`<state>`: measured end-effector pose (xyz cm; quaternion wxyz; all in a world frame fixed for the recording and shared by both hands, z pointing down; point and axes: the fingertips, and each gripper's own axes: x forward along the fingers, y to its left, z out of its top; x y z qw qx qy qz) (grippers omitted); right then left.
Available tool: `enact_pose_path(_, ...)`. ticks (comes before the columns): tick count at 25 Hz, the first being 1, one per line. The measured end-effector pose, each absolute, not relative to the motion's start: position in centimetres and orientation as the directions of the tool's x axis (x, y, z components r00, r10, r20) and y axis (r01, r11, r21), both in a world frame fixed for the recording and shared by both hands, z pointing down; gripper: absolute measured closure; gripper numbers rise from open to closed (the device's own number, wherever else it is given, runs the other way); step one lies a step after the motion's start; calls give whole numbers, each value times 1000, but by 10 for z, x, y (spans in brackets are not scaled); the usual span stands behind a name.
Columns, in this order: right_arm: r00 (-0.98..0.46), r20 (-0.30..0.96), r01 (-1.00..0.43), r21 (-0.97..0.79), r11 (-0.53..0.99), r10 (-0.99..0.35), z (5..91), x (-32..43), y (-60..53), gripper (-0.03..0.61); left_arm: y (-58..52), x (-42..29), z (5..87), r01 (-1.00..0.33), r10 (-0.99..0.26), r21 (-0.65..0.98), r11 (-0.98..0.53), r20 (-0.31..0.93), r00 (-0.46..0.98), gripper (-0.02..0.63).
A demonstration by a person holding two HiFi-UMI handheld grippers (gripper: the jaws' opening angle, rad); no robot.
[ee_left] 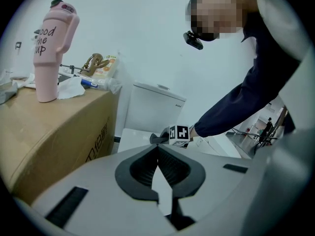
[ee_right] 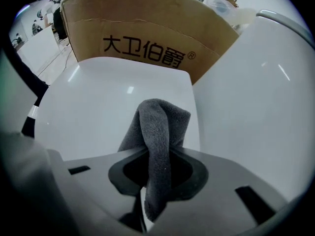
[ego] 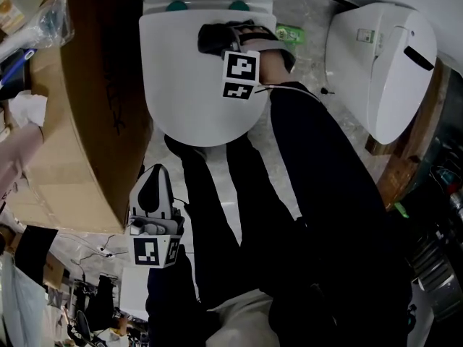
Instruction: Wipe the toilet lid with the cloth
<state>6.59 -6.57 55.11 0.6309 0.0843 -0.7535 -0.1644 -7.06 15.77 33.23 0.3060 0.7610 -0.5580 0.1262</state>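
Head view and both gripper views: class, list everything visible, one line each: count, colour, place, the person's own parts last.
toilet lid: one, white, closed, before the person.
cloth: one, grey, over the lid's rear.
cistern: one, white, behind the lid.
cardboard box: one, brown, left of the toilet.
tumbler: one, pink, upright on the box.
second fixture: one, white, right of the toilet.
left gripper: one, grey, shut and empty, low, short of the toilet.
right gripper: one, grey, shut on the cloth.
sleeve: one, dark, reaching to the lid.
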Motion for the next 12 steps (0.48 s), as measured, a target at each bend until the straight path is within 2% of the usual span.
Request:
enact_pose_path(4,-181,941,122,311,943,-287,558,67,-15,506,164,-72,334,-925,-774,330,-187,530,346,601)
enact_pose_path(12,-170,968,119,207,971,-185,569,71,100,506,169,-70,328,-912,-784,337,-235,489,383,601)
